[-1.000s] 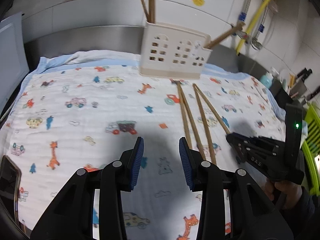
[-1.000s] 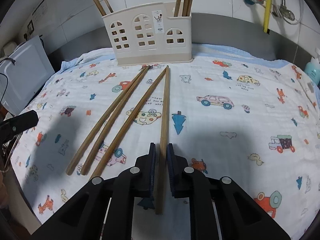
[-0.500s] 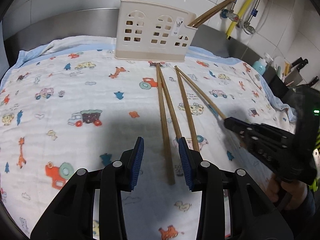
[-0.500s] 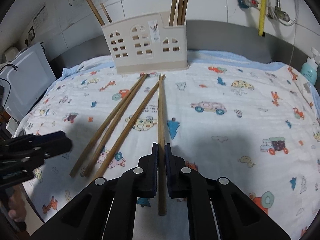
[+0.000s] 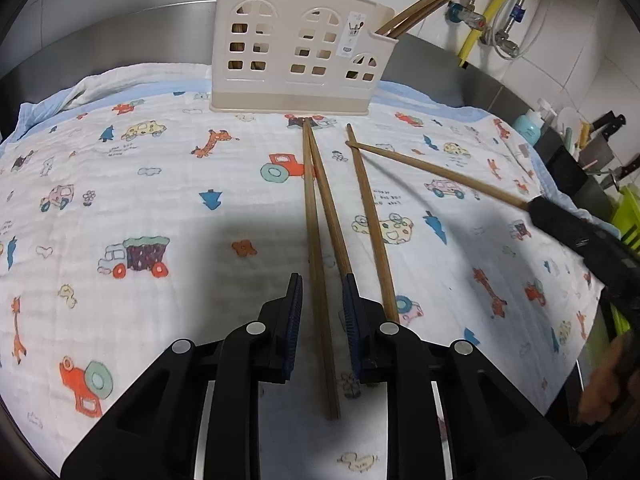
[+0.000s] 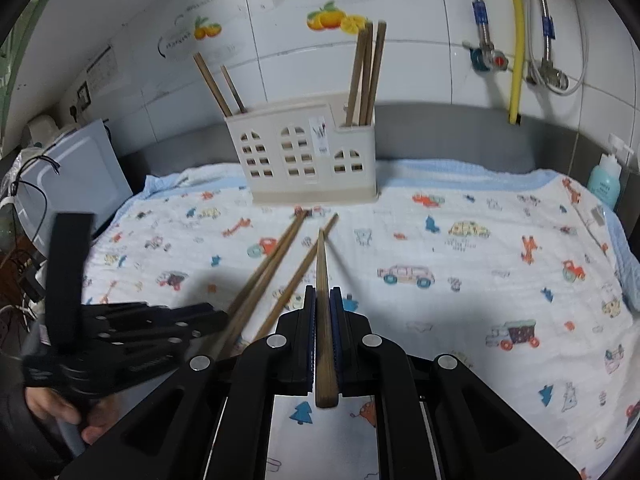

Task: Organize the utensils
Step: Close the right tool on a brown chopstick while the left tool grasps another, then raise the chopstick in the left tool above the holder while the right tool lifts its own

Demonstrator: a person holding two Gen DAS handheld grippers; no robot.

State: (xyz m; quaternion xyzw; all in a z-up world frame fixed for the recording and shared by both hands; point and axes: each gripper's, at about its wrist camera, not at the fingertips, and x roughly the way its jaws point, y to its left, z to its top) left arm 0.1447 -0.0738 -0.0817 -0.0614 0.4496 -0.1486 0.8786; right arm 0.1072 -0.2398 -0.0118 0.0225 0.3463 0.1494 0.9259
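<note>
Chopstick lifted on the right, next pick lining up on the left

The right gripper (image 6: 323, 344) is clamped on one chopstick (image 6: 321, 276), raised off the cloth (image 6: 480, 248) and due for the holder (image 6: 308, 152) (likely its right slot); the left gripper (image 5: 322, 312), jaws partly apart, straddles a lying stick (image 5: 316, 248) without pinching it

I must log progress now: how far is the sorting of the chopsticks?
Partly done. Several chopsticks already stand in the holder. The right claw is shut on one chopstick, lifted off the cloth. The left claw is open around one of three loose chopsticks lying on the cloth. Those three remain.
</note>
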